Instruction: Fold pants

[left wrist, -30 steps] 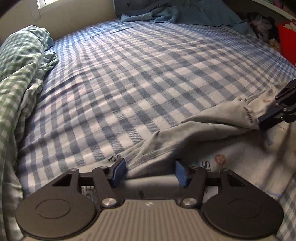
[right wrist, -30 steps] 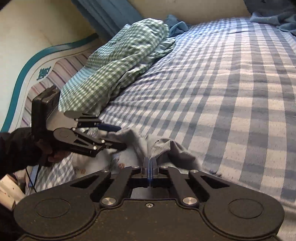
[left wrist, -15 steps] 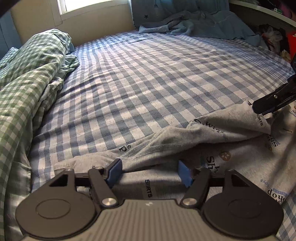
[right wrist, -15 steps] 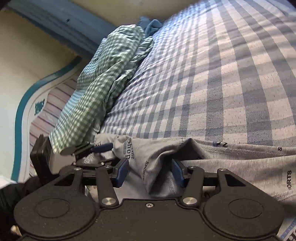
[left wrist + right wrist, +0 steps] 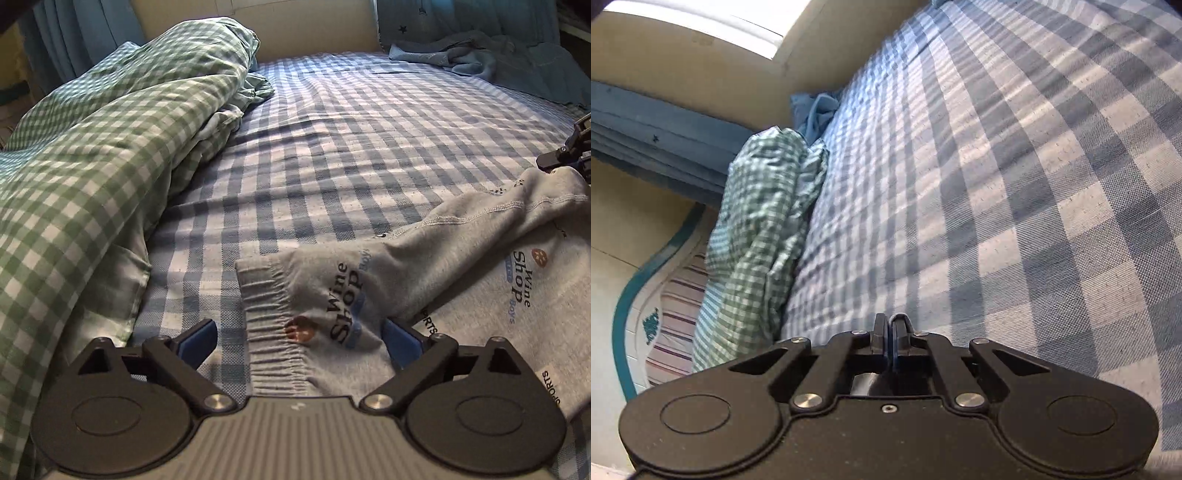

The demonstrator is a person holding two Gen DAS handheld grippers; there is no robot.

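Observation:
Grey printed pants (image 5: pixel 436 280) lie on the blue checked bed sheet (image 5: pixel 351 140), with the elastic waistband (image 5: pixel 269 325) toward me in the left wrist view. My left gripper (image 5: pixel 299 338) is open, its blue pads on either side of the waistband corner, holding nothing. My right gripper (image 5: pixel 889 325) is shut with nothing between its fingers; it is above the sheet and the pants do not show in its view. Its fingers (image 5: pixel 554 160) also show at the right edge of the left wrist view, just beyond the far pant edge.
A crumpled green checked duvet (image 5: pixel 92 173) lies along the left side of the bed, also in the right wrist view (image 5: pixel 764 229). A blue blanket (image 5: pixel 480 55) lies at the far end. A wall and a blue curtain (image 5: pixel 665 147) stand beyond the duvet.
Both grippers let go of the pants, which now lie flatter on the sheet. The right gripper opened, then shut empty and lifted away. The left gripper stayed open over the waistband.

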